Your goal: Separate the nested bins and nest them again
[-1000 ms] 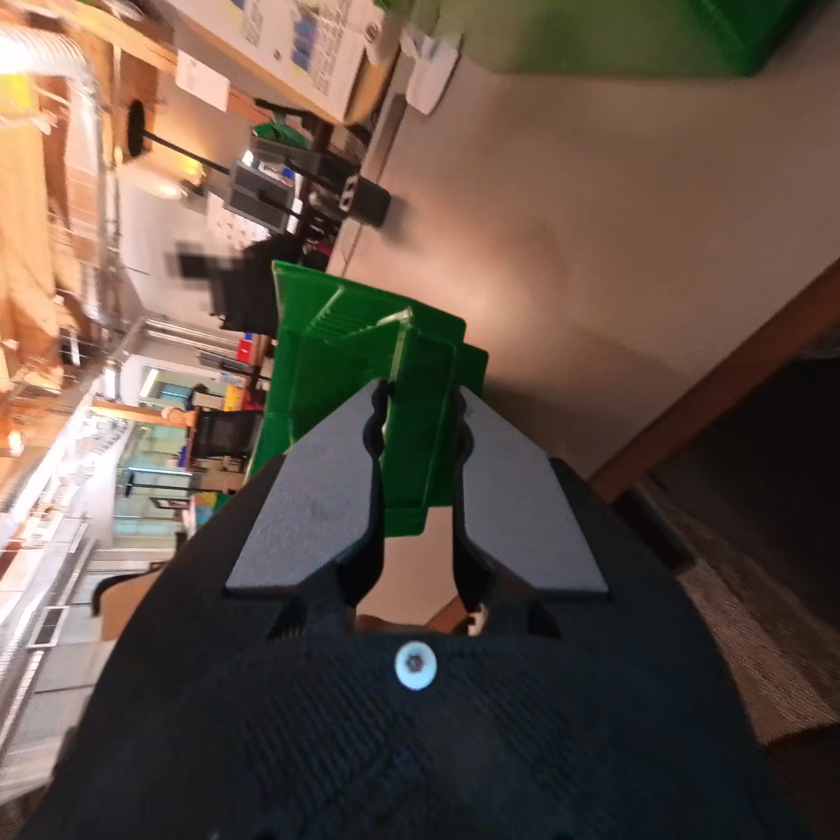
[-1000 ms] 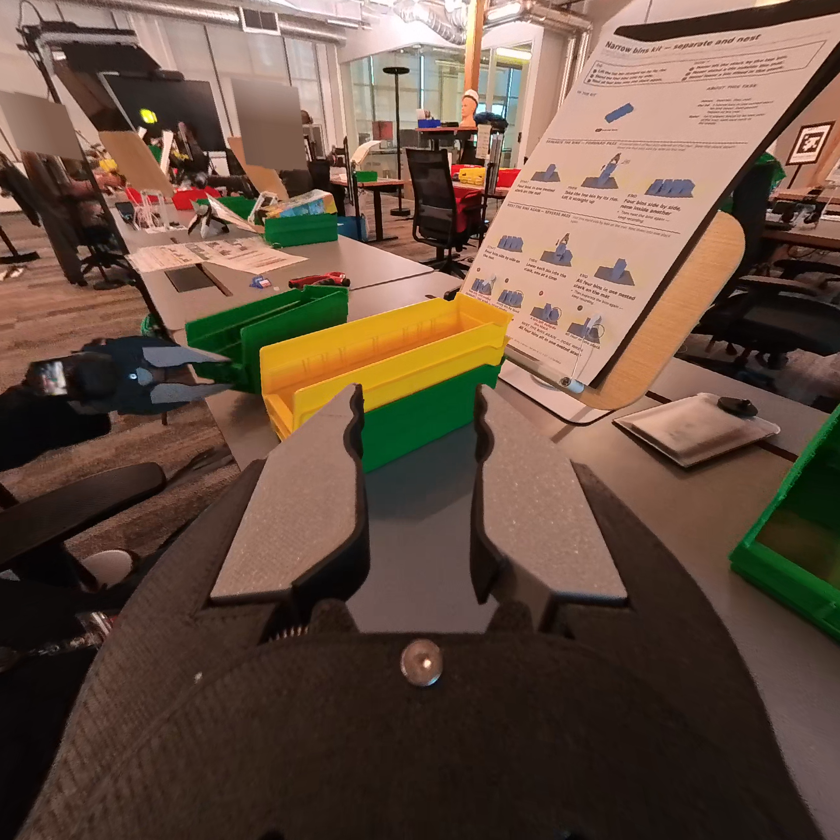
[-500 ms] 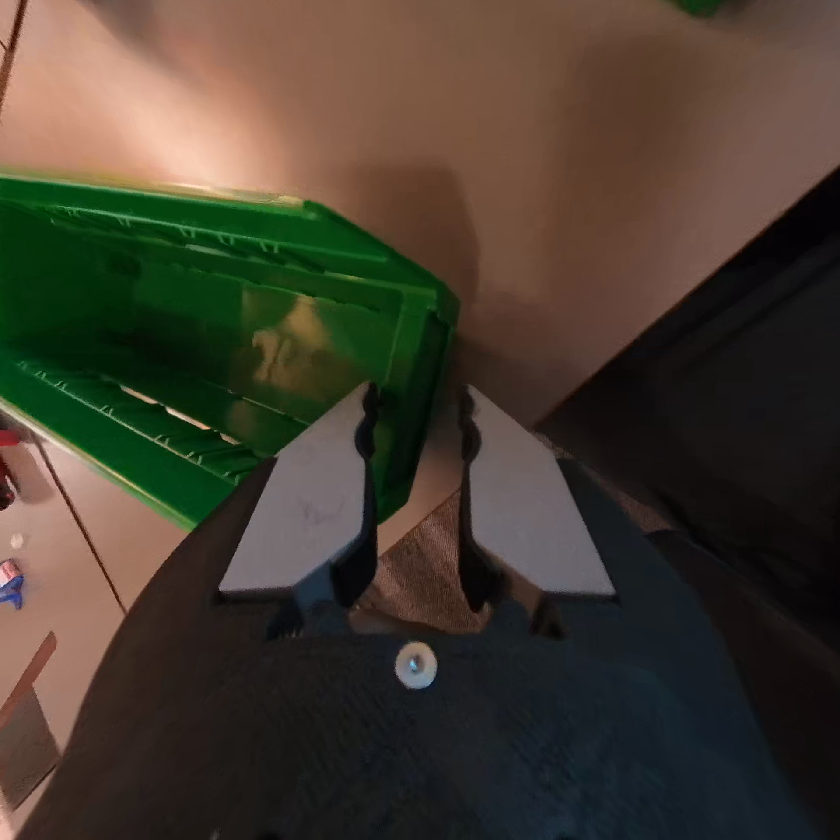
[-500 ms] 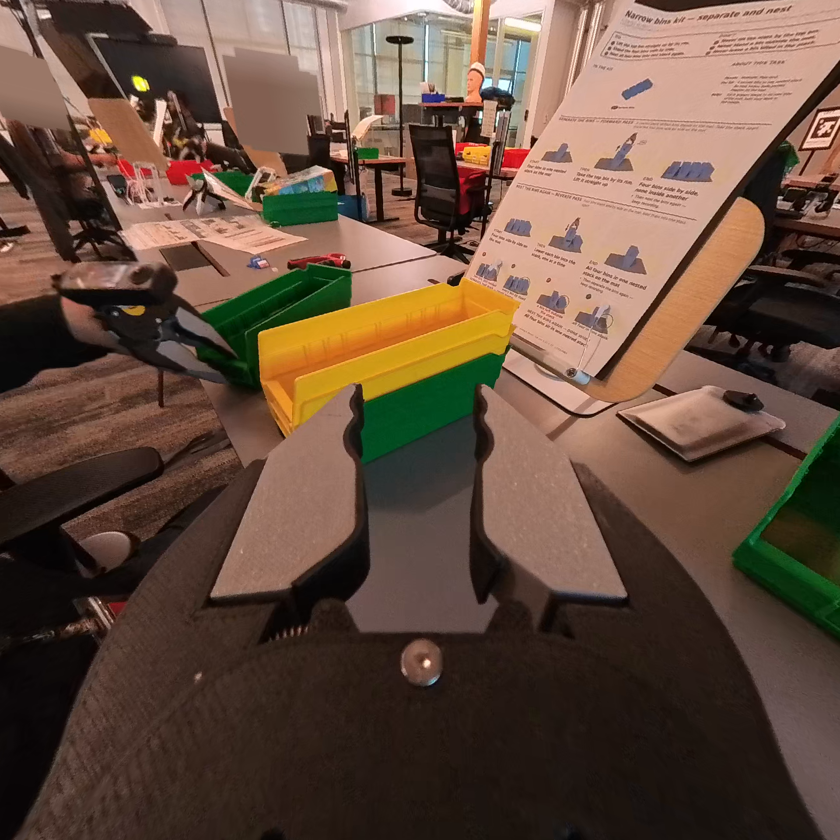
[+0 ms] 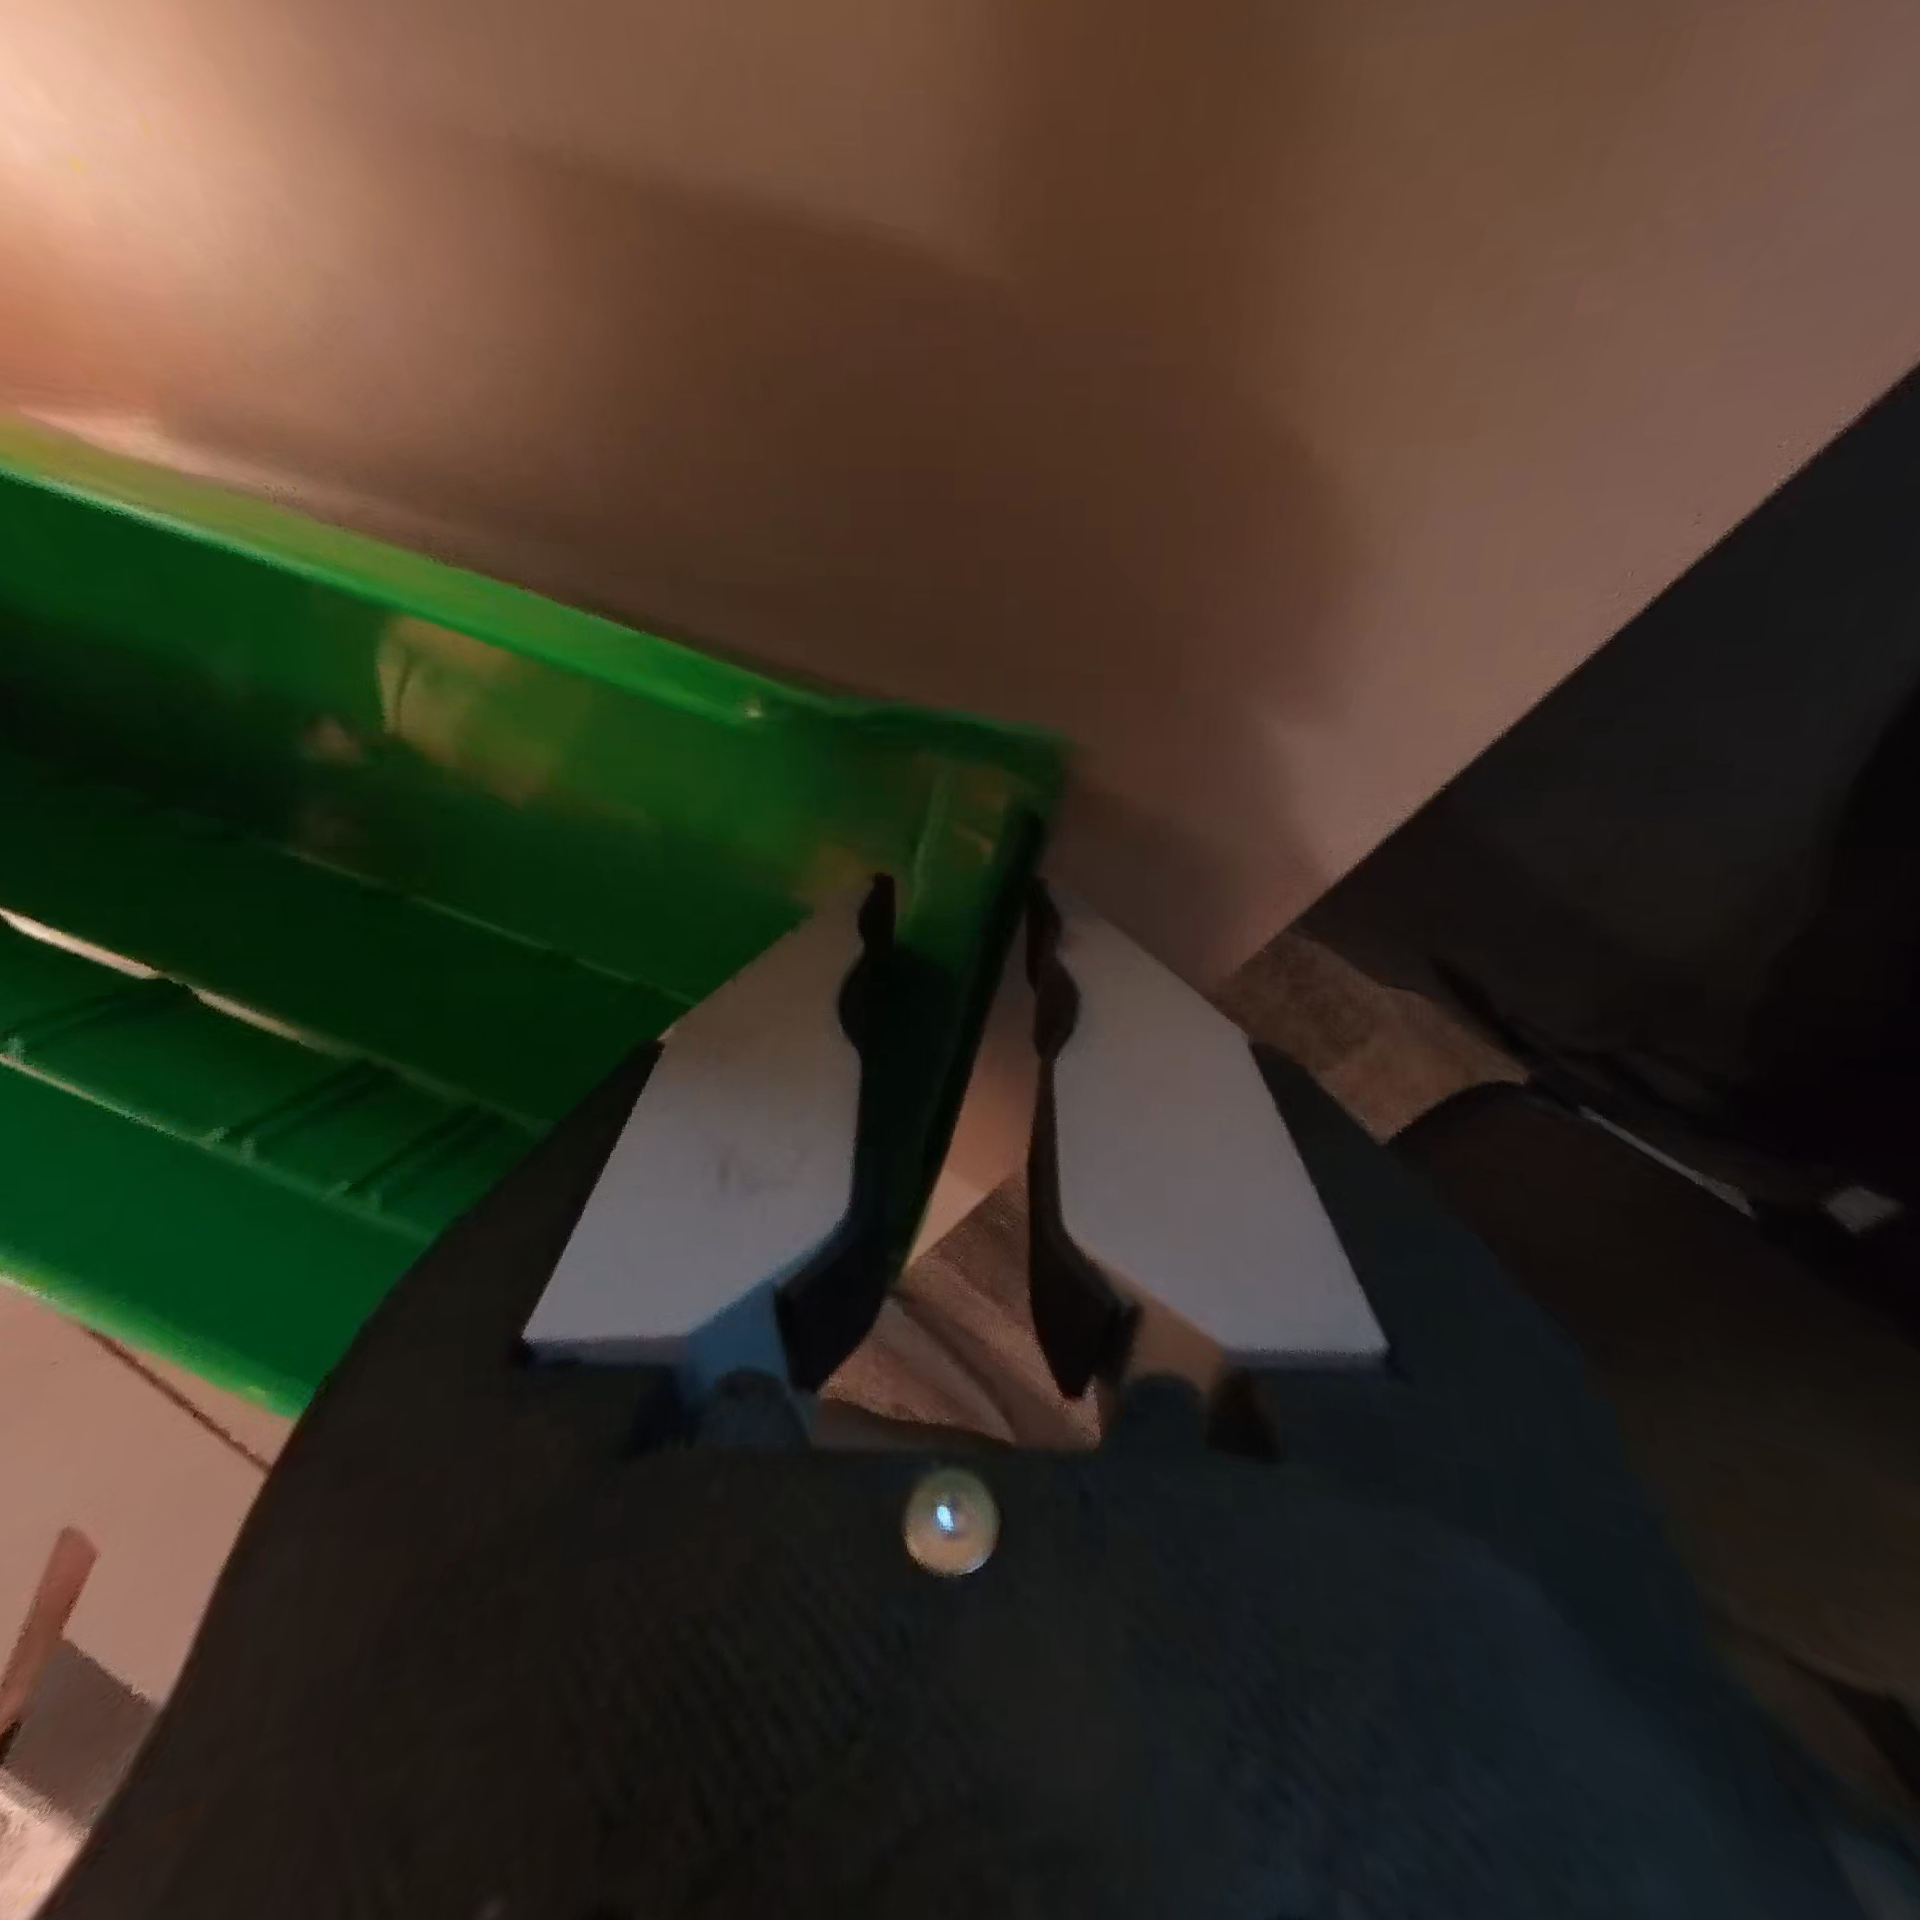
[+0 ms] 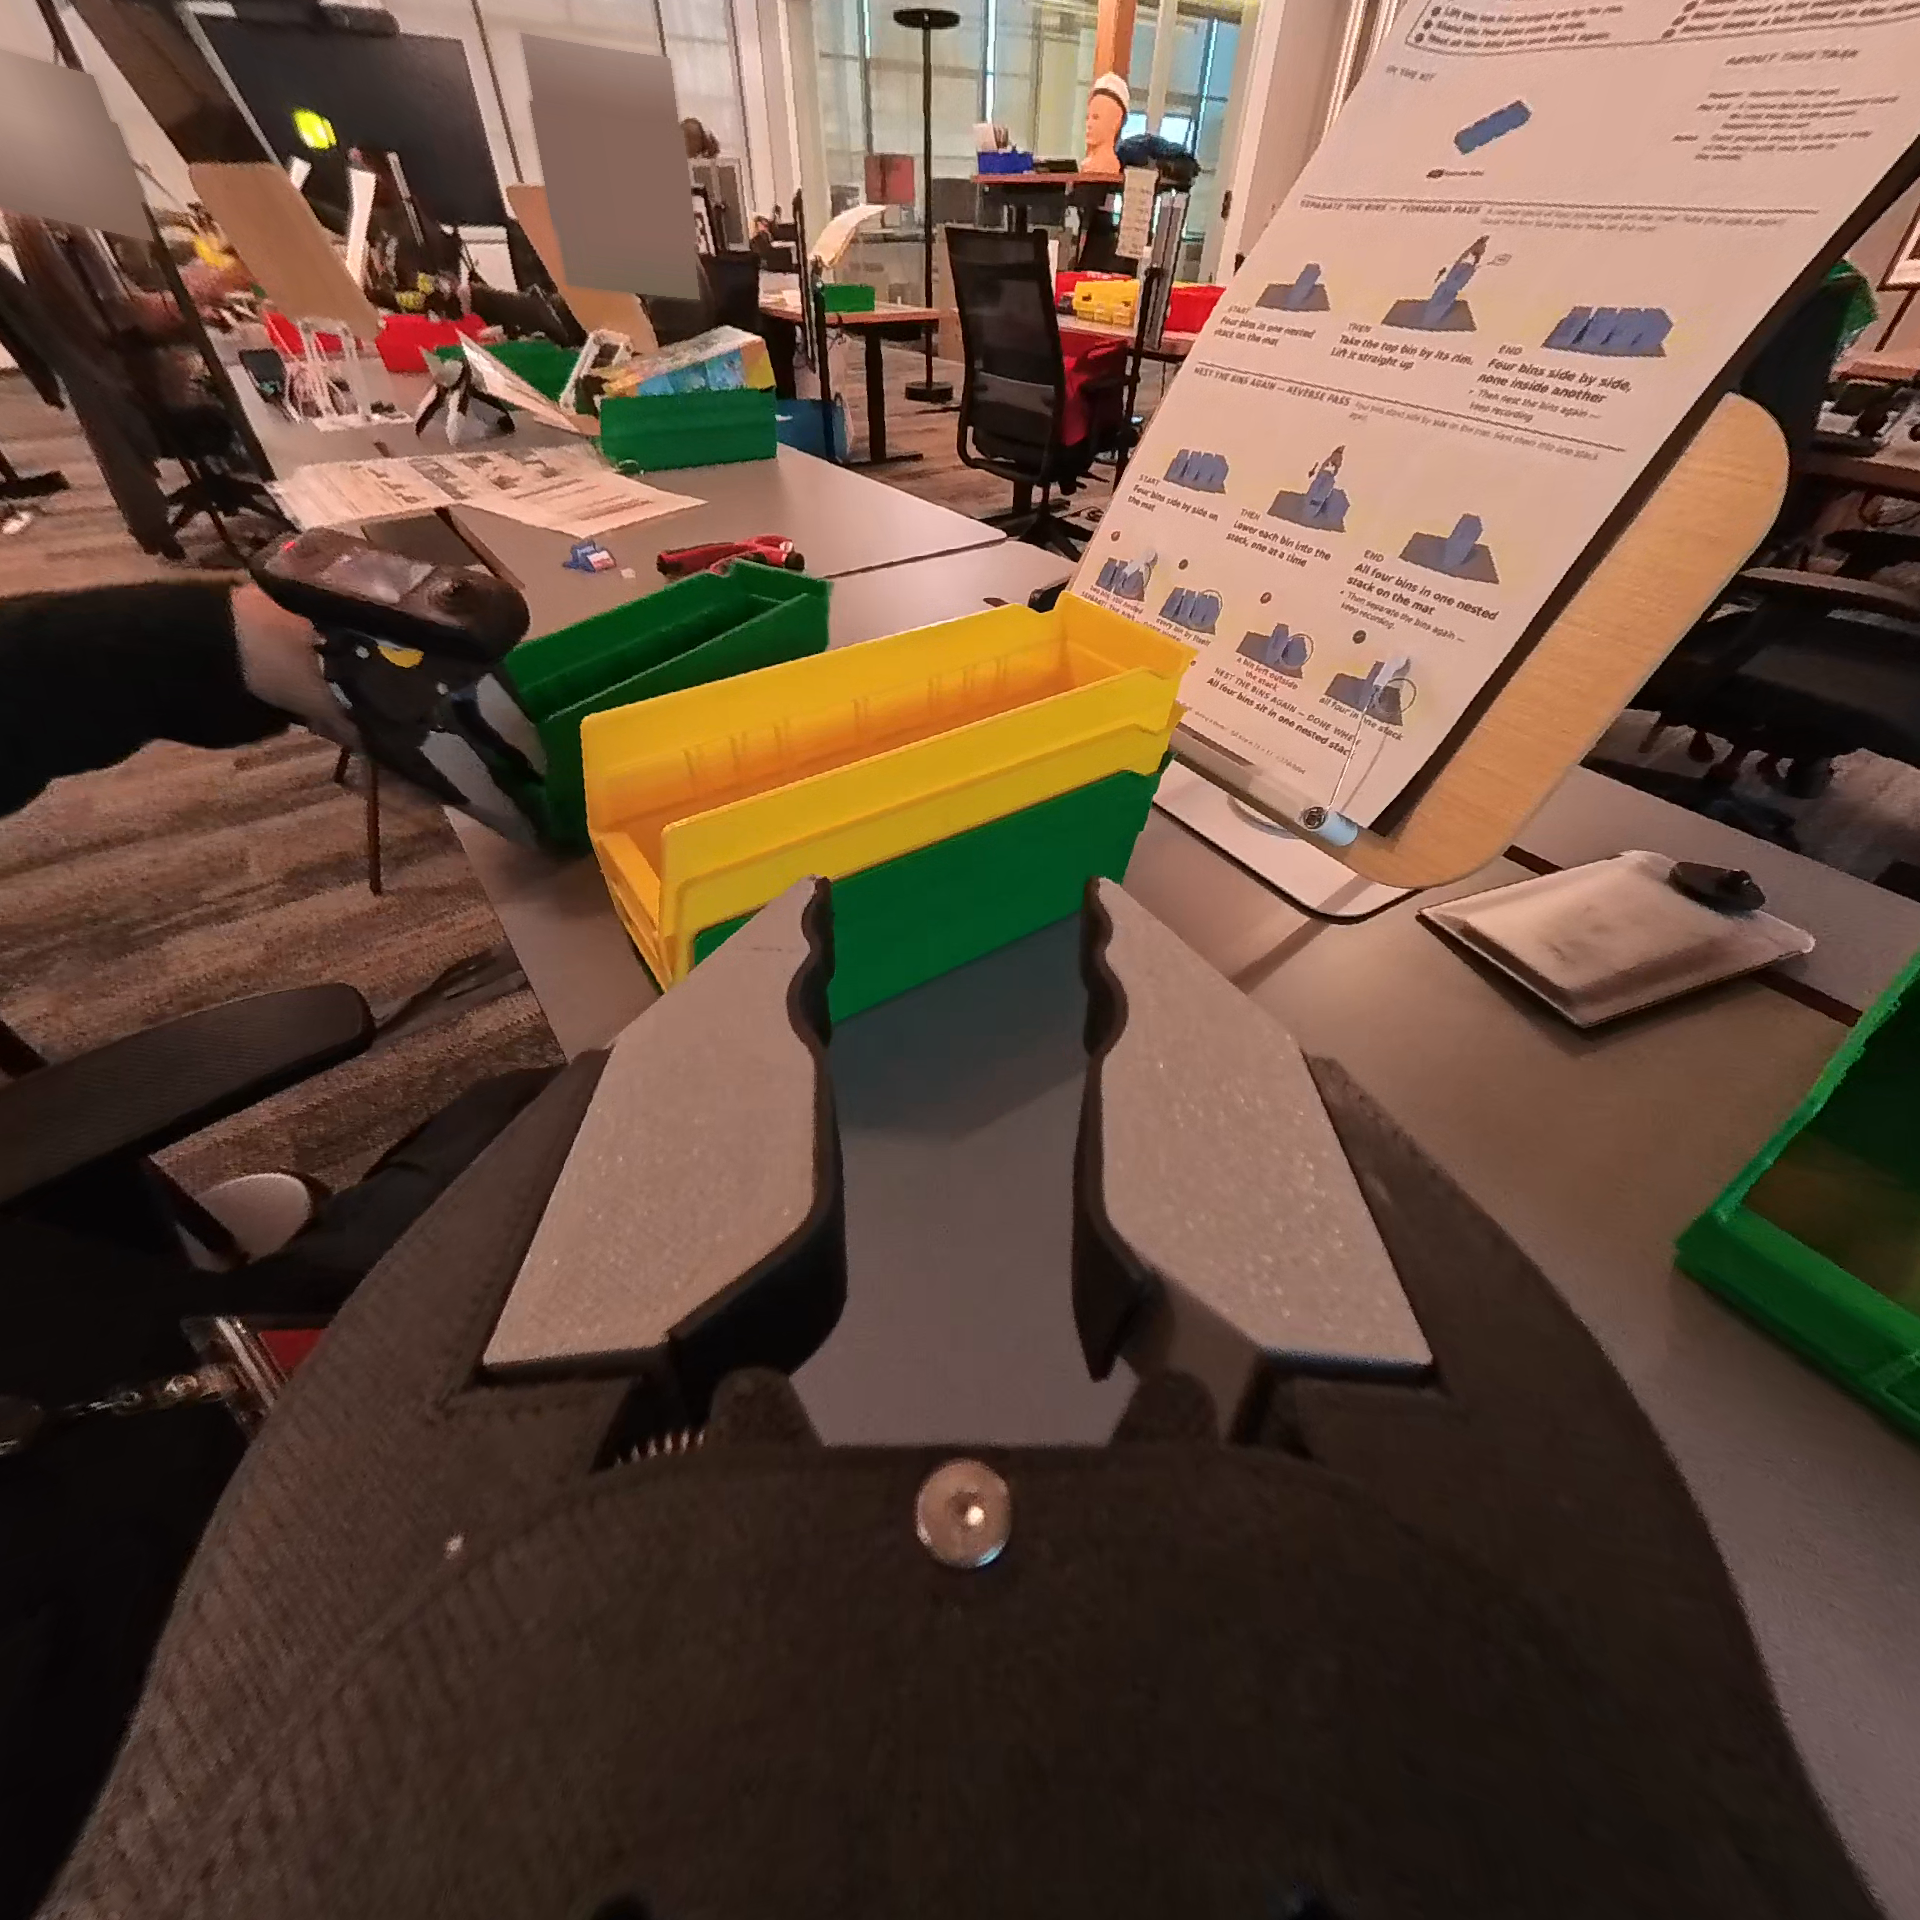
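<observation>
A stack of two yellow bins nested in a green bin [image 6: 914, 758] stands on the grey table [image 6: 956, 1195] ahead of my right gripper [image 6: 956, 914]. That gripper is open and empty, a little short of the stack. A separate green bin [image 6: 675, 655] sits just left of the stack. My left gripper [image 6: 509, 810] reaches down over its near end. In the left wrist view my left gripper [image 5: 956, 904] is shut on this green bin's [image 5: 416, 935] end wall, one finger inside and one outside.
An instruction board on a wooden stand [image 6: 1455, 416] leans behind the stack. A grey pad [image 6: 1610, 935] lies to its right. Another green bin [image 6: 1818, 1247] shows at the right edge. The table edge and a chair armrest [image 6: 156, 1060] are at left.
My left gripper has swung from level to steeply down over the green bin's near end, and its jaws have narrowed onto the end wall. My right gripper has crept slightly towards the stack.
</observation>
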`<state>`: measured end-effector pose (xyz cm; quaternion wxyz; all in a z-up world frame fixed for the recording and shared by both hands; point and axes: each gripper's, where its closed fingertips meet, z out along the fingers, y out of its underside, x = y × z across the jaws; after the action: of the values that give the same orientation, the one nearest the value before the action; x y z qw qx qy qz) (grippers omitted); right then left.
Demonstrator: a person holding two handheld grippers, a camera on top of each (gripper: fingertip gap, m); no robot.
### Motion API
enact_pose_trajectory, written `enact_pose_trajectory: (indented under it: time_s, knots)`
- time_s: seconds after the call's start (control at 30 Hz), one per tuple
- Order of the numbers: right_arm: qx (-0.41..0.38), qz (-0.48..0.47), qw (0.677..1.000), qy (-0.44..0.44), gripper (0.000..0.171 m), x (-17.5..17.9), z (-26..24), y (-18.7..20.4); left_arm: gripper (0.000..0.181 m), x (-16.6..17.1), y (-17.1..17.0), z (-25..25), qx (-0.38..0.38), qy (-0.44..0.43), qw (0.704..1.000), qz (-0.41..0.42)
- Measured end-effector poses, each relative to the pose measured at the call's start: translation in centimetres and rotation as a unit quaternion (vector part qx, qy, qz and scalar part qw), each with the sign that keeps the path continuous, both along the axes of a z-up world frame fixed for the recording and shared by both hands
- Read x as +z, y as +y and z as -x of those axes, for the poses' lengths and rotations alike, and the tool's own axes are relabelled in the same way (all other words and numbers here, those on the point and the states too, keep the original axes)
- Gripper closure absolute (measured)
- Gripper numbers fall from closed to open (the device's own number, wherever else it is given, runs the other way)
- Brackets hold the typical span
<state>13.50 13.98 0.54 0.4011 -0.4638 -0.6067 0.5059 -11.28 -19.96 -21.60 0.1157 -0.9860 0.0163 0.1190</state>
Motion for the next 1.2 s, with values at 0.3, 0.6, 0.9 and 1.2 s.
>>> enact_pose_trajectory:
  time_s: [0.3, 0.6, 0.9, 1.2]
  knots:
    - [-0.001, 0.007, 1.000, 0.003, 0.127, 0.0, -0.2, 0.3, 0.159, 3.5, 1.0, 1.1, -0.062, 0.274, 0.960, -0.012]
    - [0.003, 0.005, 1.000, 0.000, 0.128, -0.1, 0.1, -0.3, 0.159, 16.4, 4.9, -2.8, -0.122, 0.404, 0.896, -0.139]
    - [0.001, -0.014, 1.000, -0.013, 0.128, -0.5, 0.3, -0.7, 0.159, 18.9, 13.0, -11.3, -0.240, 0.366, 0.878, -0.193]
    - [-0.009, -0.001, 1.000, 0.010, 0.129, 0.5, -1.1, 0.6, 0.159, 14.3, 18.6, -15.2, -0.294, 0.302, 0.892, -0.167]
